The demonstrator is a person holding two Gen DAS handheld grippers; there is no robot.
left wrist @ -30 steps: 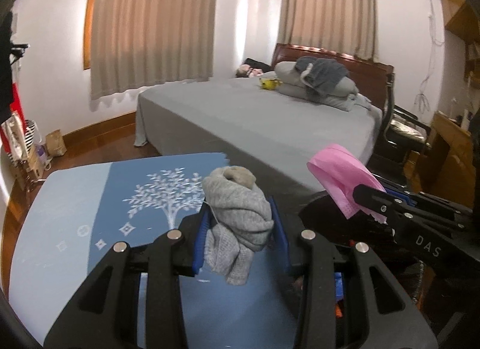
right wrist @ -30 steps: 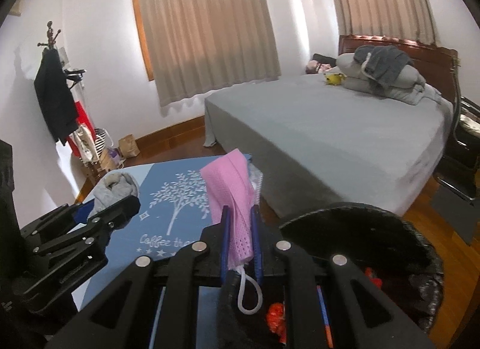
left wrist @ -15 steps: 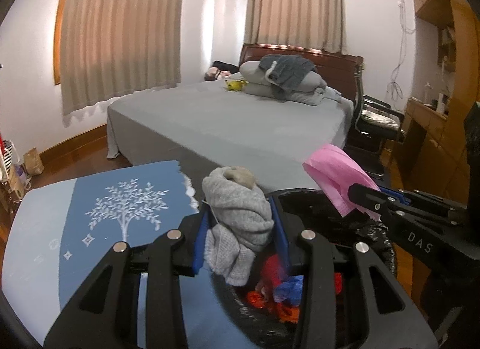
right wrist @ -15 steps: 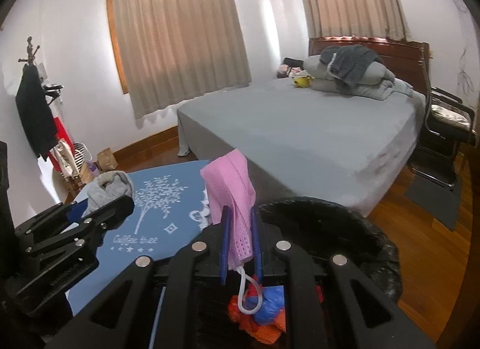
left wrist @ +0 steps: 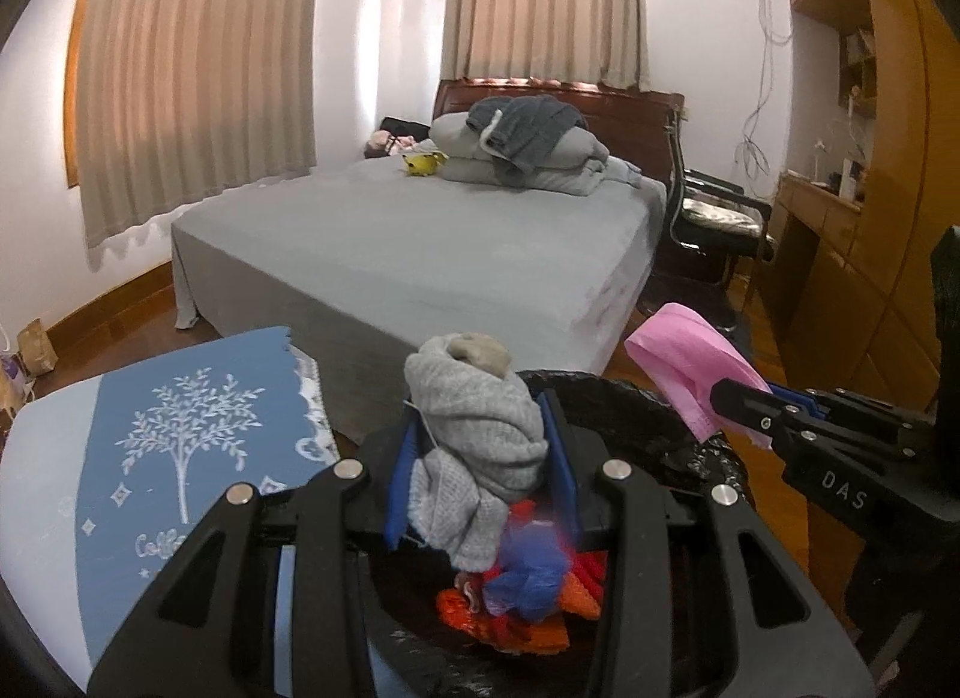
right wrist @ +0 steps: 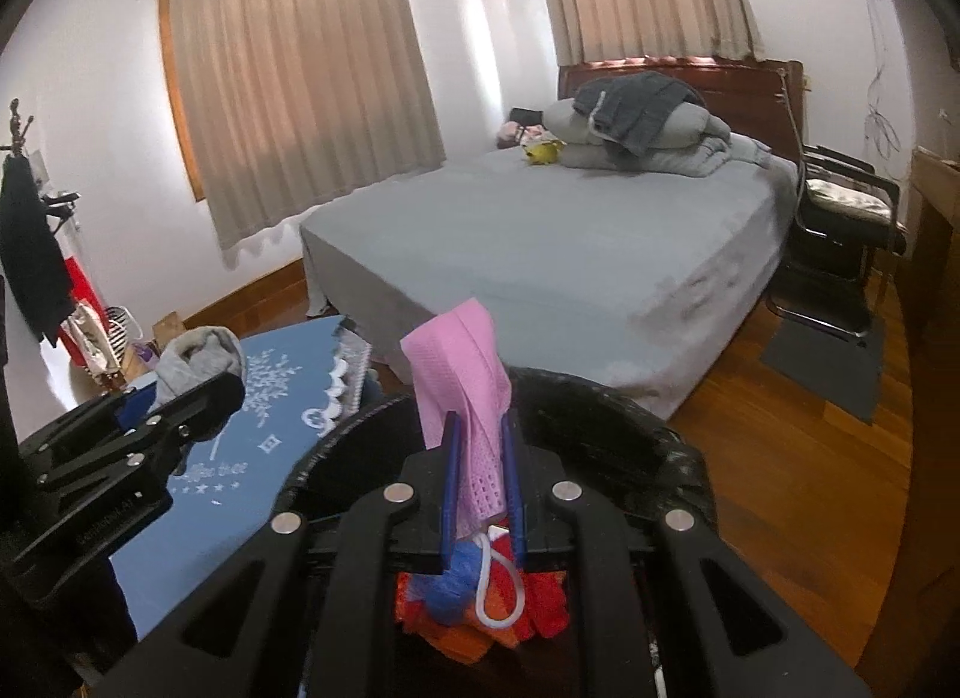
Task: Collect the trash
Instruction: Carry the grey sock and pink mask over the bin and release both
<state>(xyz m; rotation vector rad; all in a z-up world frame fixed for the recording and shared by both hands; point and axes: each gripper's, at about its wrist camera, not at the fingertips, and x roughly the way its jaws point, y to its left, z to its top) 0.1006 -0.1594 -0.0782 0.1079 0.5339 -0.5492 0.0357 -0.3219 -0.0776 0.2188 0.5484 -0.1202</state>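
Over bin (left wrist: 708, 458): jaws clamping sock (left wrist: 480, 434), mask (right wrist: 474, 398)

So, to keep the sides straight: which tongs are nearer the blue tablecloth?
Left. The left tongs hang right beside the tablecloth; the right tongs sit beyond them, over the black bin.

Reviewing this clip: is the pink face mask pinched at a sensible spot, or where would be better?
Sensible. The right gripper is shut on the pink mask across its folded lower body, approached from below, so the flat pleats stack between the pads. The thin white ear loop dangling beneath would be a poorer hold.
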